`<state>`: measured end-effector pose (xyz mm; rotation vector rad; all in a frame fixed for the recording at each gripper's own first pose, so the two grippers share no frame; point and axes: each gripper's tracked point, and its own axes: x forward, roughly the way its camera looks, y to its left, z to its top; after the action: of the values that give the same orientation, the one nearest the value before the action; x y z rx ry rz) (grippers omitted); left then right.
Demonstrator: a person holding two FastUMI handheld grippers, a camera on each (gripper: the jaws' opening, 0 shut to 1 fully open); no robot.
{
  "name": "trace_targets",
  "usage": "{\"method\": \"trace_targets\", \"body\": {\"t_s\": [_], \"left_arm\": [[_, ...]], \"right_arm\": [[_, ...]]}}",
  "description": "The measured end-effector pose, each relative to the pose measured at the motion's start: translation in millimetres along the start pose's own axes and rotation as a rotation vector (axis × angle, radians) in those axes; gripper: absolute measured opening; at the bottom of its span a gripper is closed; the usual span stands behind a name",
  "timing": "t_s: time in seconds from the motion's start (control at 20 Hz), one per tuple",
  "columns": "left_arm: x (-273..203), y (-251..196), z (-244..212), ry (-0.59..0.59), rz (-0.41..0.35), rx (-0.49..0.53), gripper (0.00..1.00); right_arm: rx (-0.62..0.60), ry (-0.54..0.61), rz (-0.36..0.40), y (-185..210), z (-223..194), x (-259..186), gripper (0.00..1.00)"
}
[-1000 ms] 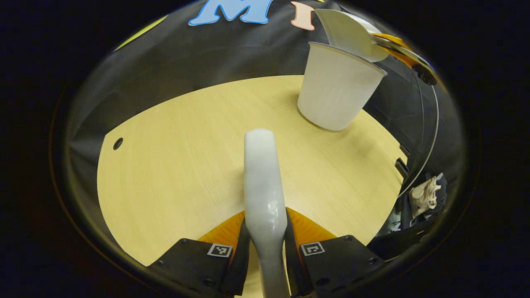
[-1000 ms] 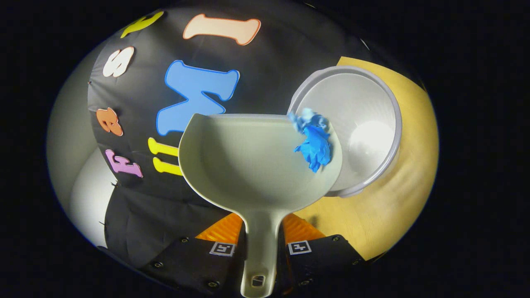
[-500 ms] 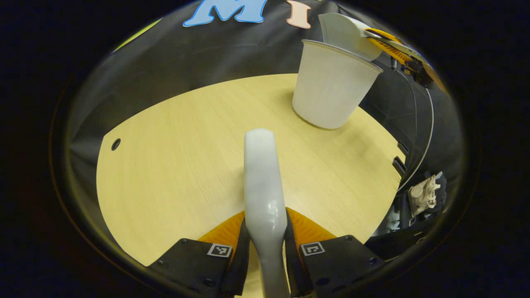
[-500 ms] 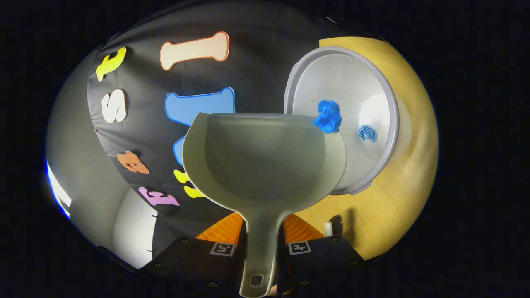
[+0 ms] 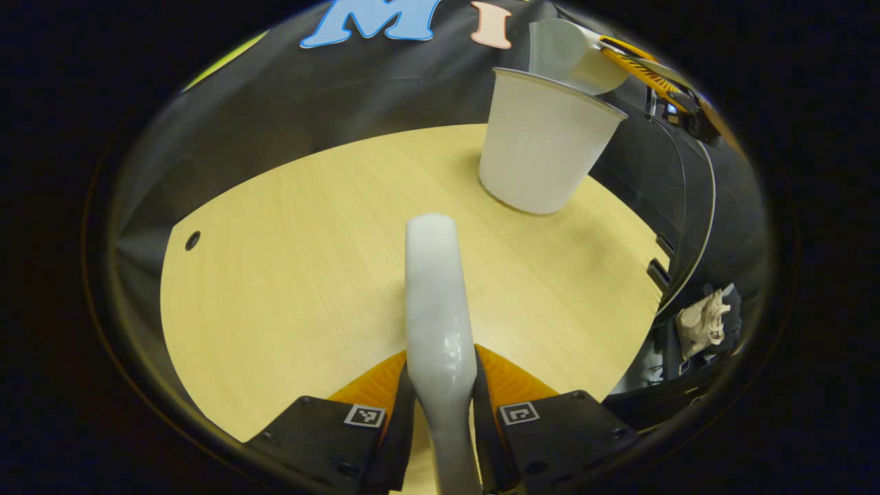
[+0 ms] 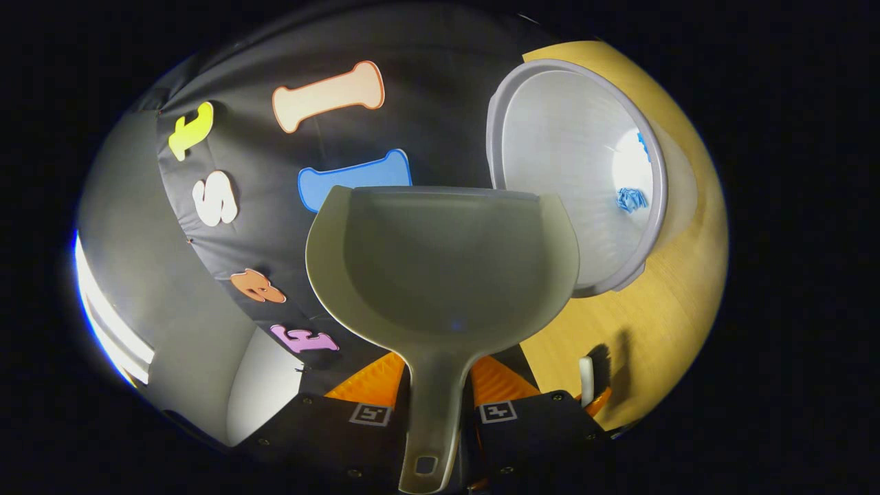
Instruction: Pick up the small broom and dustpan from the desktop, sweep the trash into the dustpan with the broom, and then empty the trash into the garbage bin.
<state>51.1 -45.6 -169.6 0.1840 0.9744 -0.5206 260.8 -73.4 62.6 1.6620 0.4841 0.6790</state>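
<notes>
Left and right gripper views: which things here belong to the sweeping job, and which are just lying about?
Job:
- broom, clamped in the left gripper
- dustpan, clamped in the right gripper, tipped at the bin
- bin on the desk
- blue trash, inside the bin

Lying about:
- pale bundle beyond the desk edge

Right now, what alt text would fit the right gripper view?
The right gripper holds an empty dustpan by its handle, tipped at the rim of a white garbage bin on a wooden desktop. Blue trash lies inside the bin.
</notes>
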Motion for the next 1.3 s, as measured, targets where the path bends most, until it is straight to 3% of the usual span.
{"method": "trace_targets", "body": {"t_s": [0.3, 0.6, 1.0, 1.2, 1.3], "left_arm": [[-6, 14, -4, -0.009, 0.027, -0.031, 0.46], [-10, 32, -11, -0.013, 0.054, -0.067, 0.46], [-8, 58, -29, 0.018, 0.102, -0.145, 0.48], [-8, 68, -35, 0.022, 0.120, -0.189, 0.43], [-7, 71, -39, 0.025, 0.127, -0.214, 0.48]], "right_arm": [[-0.199, 0.061, -0.043, 4, -47, 0, 0.31], [-0.413, 0.114, -0.170, -16, -89, 6, 0.31], [-0.709, 0.165, -0.403, -70, -120, 7, 0.32], [-0.913, 0.170, -0.523, -93, -126, 4, 0.32], [-1.030, 0.193, -0.603, -116, -128, 0, 0.32]]}}
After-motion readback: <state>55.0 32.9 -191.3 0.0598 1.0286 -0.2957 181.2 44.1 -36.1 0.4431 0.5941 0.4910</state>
